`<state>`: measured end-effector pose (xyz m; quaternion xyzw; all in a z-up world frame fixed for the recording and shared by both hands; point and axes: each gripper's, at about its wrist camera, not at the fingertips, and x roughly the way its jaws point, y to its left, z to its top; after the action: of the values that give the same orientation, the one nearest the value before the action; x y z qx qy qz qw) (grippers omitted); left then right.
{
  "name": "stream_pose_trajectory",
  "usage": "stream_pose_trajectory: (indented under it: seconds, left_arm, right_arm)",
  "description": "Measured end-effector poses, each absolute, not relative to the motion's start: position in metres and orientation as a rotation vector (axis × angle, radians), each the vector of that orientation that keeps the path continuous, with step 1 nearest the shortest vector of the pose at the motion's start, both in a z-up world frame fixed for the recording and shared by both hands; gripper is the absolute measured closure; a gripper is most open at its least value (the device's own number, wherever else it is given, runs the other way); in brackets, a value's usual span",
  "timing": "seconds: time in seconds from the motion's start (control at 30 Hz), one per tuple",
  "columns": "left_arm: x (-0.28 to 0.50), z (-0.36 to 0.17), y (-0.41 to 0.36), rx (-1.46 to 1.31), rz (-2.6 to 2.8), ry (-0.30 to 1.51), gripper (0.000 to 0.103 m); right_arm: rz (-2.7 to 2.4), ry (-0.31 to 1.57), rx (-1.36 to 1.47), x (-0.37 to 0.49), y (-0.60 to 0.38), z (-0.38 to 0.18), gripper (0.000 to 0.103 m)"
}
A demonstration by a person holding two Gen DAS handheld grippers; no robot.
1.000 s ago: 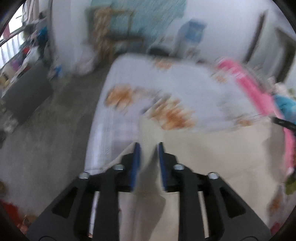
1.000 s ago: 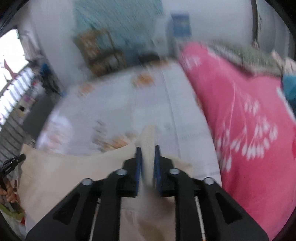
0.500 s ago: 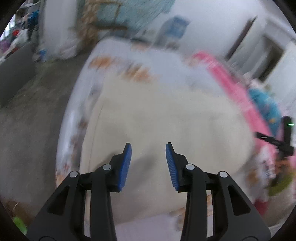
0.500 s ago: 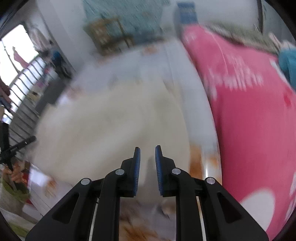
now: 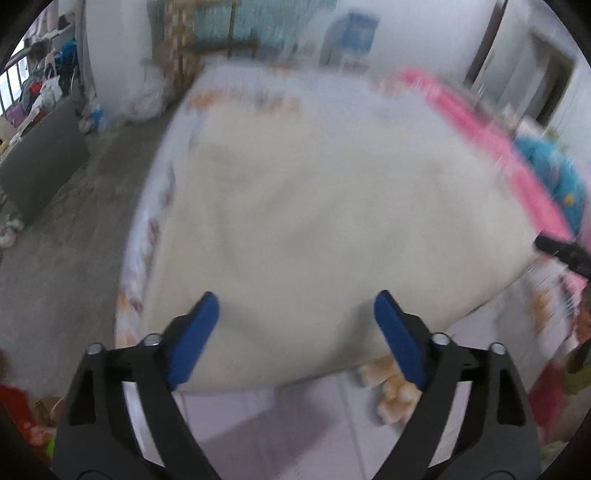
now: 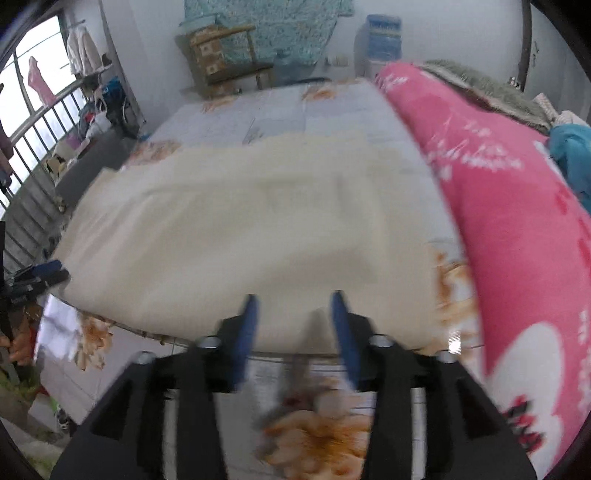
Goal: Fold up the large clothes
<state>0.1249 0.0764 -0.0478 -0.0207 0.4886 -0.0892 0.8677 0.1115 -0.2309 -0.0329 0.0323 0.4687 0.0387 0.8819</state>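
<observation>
Pretty clearly a bedroom in someone's home. There's a big bed [image 6: 332,110] with a flowery sheet, a pink blanket [image 6: 517,240] bunched along one side, and a cream cloth [image 6: 240,229] spread out on top. Against the far wall sits a wooden chair [image 6: 225,55] with a teal patterned cloth [image 6: 266,26] hanging behind it. Barred window [image 6: 33,110] on the left with clothes [image 6: 83,50] hung up beside it, plus a bare grey floor [image 5: 66,240] and a doorway [image 5: 554,85].
</observation>
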Motion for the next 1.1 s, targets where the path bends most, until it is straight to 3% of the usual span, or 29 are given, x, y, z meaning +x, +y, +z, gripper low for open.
stream_pose_trajectory:
  seconds: [0.03, 0.27, 0.43, 0.63, 0.83, 1.1]
  left_arm:
    - [0.123, -0.050, 0.074, -0.019, -0.161, 1.001, 0.008]
    - [0.101, -0.014, 0.077, -0.032, -0.089, 0.895, 0.008]
    - [0.072, 0.023, 0.067, -0.041, -0.043, 0.794, 0.008]
    - [0.044, 0.059, 0.050, -0.067, -0.022, 0.708, 0.008]
    - [0.027, 0.070, 0.034, -0.045, 0.026, 0.737, 0.008]
    - [0.022, 0.065, 0.026, -0.103, 0.138, 0.758, 0.008]
  right_arm:
    - [0.056, 1.012, 0.055, 0.116, -0.228, -0.047, 0.046]
    - [-0.042, 0.961, 0.052, 0.089, -0.212, -0.024, 0.042]
    - [-0.035, 0.867, 0.055, 0.065, -0.197, 0.002, 0.022]
    - [-0.006, 0.742, 0.027, 0.038, -0.169, 0.040, 0.008]
    - [-0.051, 0.638, -0.050, 0.021, -0.145, 0.061, 0.006]
    - [-0.074, 0.719, -0.074, 0.017, -0.134, 0.049, 0.006]
